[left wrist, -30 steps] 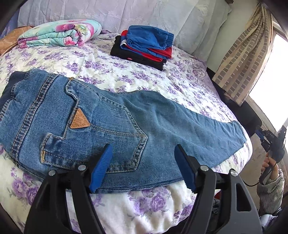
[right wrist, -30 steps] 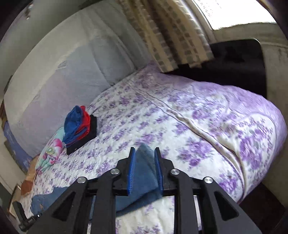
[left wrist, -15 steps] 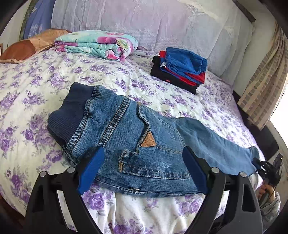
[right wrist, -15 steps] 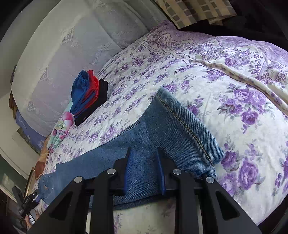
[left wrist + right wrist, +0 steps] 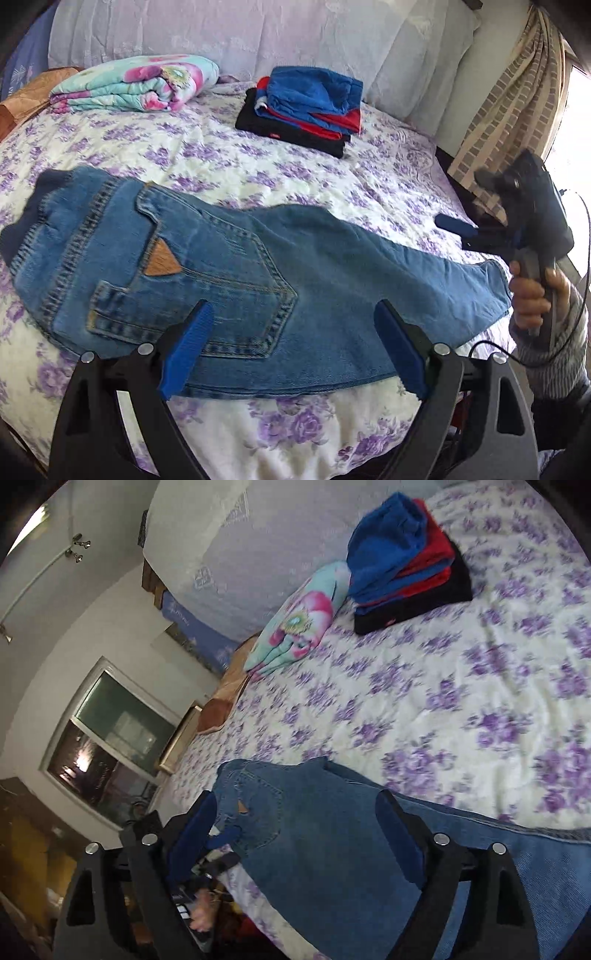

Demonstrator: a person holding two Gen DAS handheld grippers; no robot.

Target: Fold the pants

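Blue jeans (image 5: 258,266) lie flat on the bed, folded lengthwise. Their ribbed waist is at the left and the leg hem at the right edge. My left gripper (image 5: 291,343) hovers open over the near edge of the seat, with denim under its blue pads but nothing pinched. At the hem end a hand (image 5: 532,295) holds my right gripper (image 5: 458,230) clear of the cloth. In the right wrist view the right gripper (image 5: 295,808) has its jaws opening wide above the jeans (image 5: 325,856), with its pads off the fabric.
A stack of folded blue, red and black clothes (image 5: 306,107) (image 5: 402,561) sits near the headboard. A folded floral blanket (image 5: 136,88) lies to its left. The purple-flowered bedspread (image 5: 258,166) shows bare between stack and jeans. A checked curtain (image 5: 509,110) hangs at the right.
The right gripper let go of the leg hem, opened wide and swung round to face along the jeans. The left gripper widened, pulled back, then came close over the seat again.
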